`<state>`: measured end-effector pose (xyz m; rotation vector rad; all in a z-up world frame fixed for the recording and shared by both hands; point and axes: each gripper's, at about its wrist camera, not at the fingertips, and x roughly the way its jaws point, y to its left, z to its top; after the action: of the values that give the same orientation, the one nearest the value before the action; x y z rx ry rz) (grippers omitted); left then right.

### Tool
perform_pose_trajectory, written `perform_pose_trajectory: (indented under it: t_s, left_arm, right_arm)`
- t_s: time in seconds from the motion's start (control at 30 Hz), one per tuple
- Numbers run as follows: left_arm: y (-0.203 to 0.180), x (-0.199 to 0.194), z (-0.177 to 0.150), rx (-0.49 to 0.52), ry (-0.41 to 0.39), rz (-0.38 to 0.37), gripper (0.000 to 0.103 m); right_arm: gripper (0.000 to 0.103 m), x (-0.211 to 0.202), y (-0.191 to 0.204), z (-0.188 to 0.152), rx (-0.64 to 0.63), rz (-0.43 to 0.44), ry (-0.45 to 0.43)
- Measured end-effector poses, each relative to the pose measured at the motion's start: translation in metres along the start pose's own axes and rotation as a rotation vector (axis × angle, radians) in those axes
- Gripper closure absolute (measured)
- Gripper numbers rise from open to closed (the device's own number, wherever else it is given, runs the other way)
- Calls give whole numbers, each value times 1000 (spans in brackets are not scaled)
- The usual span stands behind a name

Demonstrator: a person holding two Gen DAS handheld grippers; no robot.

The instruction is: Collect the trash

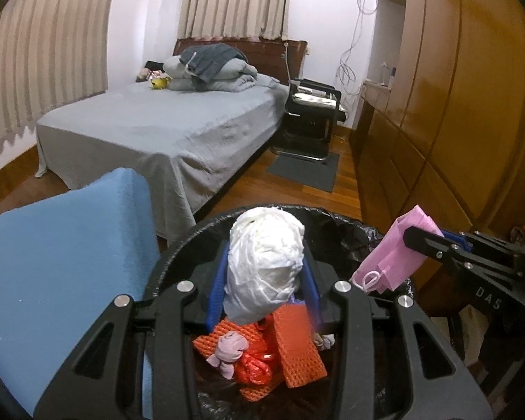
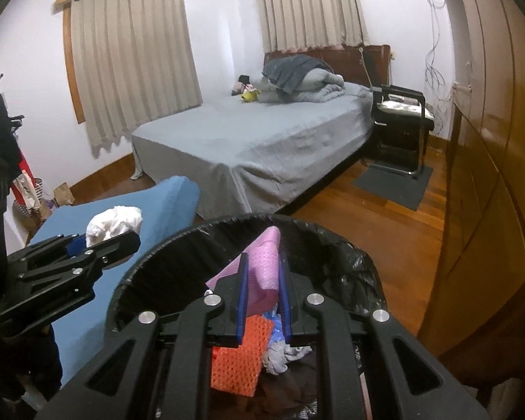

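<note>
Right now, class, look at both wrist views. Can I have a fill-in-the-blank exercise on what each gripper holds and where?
1. The left gripper grips a crumpled ____ wad.
2. The right gripper pinches a ____ bag.
3. Both grippers hang over the black-lined ____, rim.
4. Orange ____ lies inside it.

Missing words: white; pink; bin; netting
</note>
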<state>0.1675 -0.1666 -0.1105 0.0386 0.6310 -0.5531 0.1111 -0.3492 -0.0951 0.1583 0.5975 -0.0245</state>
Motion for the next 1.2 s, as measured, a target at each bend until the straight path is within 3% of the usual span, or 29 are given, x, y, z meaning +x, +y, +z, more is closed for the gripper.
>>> perform_pose_trajectory:
  t_s: [0.17,0.3,0.37,0.5,0.6,0.63,0.67,0.83,1.2]
  left_arm:
    - [-2,18,-3,3,28,-36,60]
    - [-4,23,1,13,21,-43,44]
    - [-3,20,2,9,11,-40,42]
    - [4,10,6,4,-7,-14,33]
    - [10,-2,7,-5,-24,8,24]
    - [13,-7,8,-9,-32,17,20]
    - [17,-15,9,-13,-44,32,18]
    - [29,-47,11,-21,-63,93,12]
    - [44,-121,5,-74,-94,220,8]
  right_arm:
    - [87,12,-8,-4,17,-11,20]
    - [78,15,-12,-6,30,-22,29]
    - [70,14,-13,-6,29,-27,25]
    - [63,10,-12,-5,26,-28,12]
    - [50,5,-9,-3,22,-25,-2]
    - [41,5,-8,-2,20,-25,-5]
    - [31,3,-7,-1,17,-27,-10]
    - [6,-11,10,3,-11,-26,-37]
    - [6,-53,56,5,-35,76,-41]
